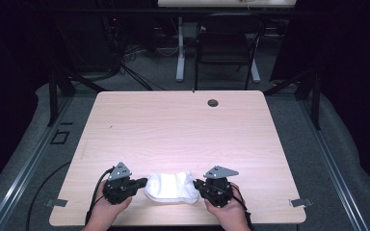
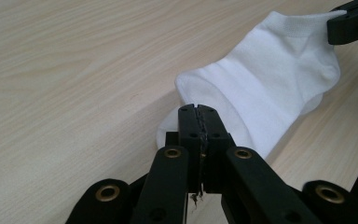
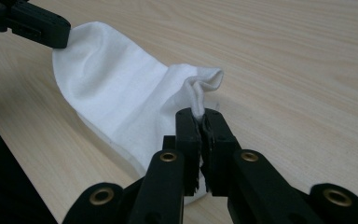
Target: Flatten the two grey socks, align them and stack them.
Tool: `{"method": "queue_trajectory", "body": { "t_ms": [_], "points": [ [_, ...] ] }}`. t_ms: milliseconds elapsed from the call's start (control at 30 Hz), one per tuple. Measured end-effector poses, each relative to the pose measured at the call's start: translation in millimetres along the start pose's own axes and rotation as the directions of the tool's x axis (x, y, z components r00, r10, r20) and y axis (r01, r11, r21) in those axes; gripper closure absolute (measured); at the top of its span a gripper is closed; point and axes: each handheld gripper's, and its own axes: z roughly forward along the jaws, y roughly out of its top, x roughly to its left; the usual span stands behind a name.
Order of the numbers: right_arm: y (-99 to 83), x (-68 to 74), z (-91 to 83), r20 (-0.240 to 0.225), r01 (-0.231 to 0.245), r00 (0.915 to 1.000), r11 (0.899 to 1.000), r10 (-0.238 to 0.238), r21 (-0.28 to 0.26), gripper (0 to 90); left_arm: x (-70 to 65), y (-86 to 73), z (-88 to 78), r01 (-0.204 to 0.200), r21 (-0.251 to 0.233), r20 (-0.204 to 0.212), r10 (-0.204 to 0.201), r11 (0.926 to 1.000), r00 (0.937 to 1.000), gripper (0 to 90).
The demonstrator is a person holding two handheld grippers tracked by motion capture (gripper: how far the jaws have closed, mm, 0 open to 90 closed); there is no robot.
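Note:
A white sock (image 1: 171, 186) lies stretched sideways near the table's front edge, between my two grippers. My left gripper (image 1: 143, 182) is shut on the sock's left end; in the left gripper view its jaws (image 2: 199, 112) are pressed together on the sock (image 2: 265, 88). At the sock's right end my right gripper (image 1: 197, 184) is shut on a pinched fold of fabric, which sticks up between its jaws (image 3: 200, 116) in the right gripper view, with the sock (image 3: 116, 93) running away behind. A hand holds each gripper from the bottom of the high view.
The light wooden table (image 1: 173, 125) has a round cable hole (image 1: 213, 102) near its far edge. Behind the table stand a black chair (image 1: 226, 48) and a white desk leg (image 1: 180, 53). Cables trail off the table's front left.

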Motion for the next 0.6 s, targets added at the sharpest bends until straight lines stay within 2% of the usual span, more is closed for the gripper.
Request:
{"method": "queue_trajectory", "body": {
  "t_ms": [333,600],
  "points": [
    [-6.7,1.0,1.5,0.002,0.017,0.9999,1.000,-0.017,0.026,86.3,-1.8,-4.4,5.1,-0.011,0.025,-0.005,0.011,0.9996,0.9999,89.5],
    [-10.7,-2.0,6.6,0.003,-0.008,1.0000,0.999,0.008,0.043,86.3,-1.4,-8.7,10.8,-0.006,0.047,-0.006,0.006,0.9989,1.0000,89.4]
  ]
}}
